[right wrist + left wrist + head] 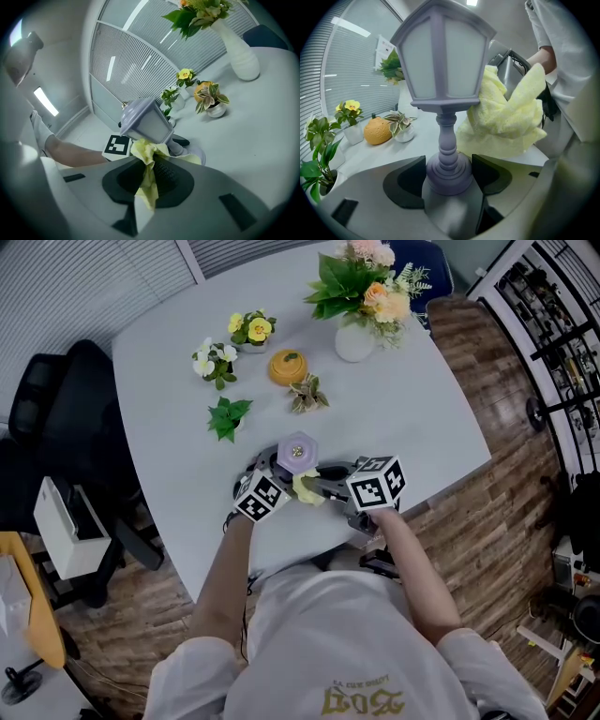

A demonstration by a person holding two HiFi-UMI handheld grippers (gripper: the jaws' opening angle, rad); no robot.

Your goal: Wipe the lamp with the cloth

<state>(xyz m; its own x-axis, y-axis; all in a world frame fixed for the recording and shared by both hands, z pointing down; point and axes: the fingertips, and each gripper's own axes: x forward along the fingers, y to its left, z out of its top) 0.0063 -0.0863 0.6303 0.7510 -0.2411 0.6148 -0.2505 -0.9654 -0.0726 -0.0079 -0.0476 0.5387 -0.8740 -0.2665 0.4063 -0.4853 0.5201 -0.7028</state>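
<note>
Lamp (445,89) base clamped in left gripper (449,174), right gripper (149,180) pinching cloth (145,152) against shade

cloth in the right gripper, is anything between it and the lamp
Nothing visible stands between them. The cloth, pinched in the right gripper, lies against the lamp at the lower edge of its shade, while the left gripper clamps the lamp's base.
</note>
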